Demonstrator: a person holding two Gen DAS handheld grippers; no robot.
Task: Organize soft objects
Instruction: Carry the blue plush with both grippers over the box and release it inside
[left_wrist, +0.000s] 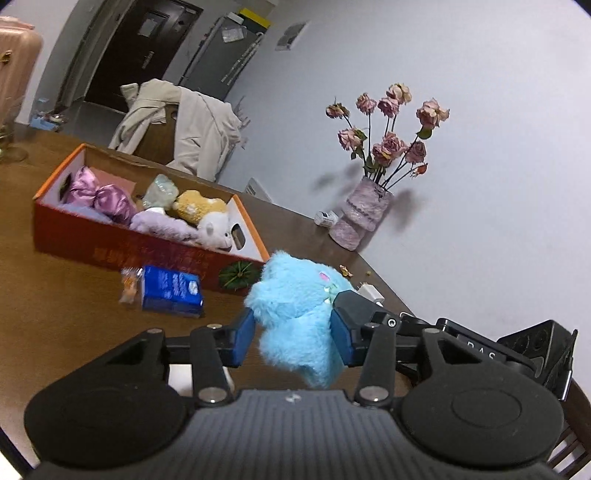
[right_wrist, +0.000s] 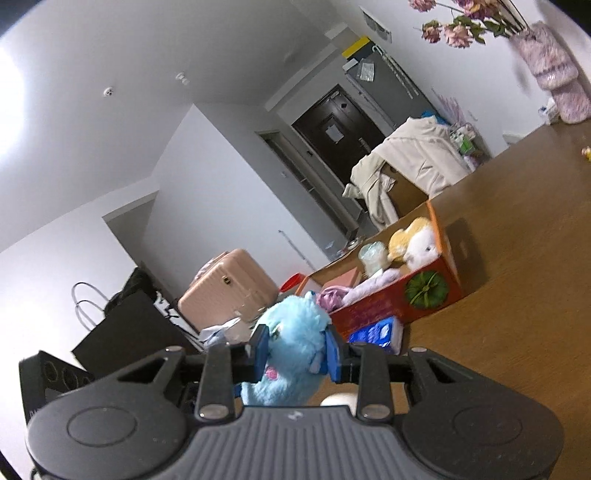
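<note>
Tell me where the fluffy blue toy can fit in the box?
Inside the orange box, a flat pink patch by the far wall, between the purple satin bundle and the green toy, looks free. Its near side is crowded. On the table, bare wood lies left of the blue packet.

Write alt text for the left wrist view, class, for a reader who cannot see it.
A fluffy blue plush toy sits between the left gripper's blue fingers, above a brown table. Behind it stands an orange cardboard box filled with soft toys, and a vase of dried roses near the wall.
</note>
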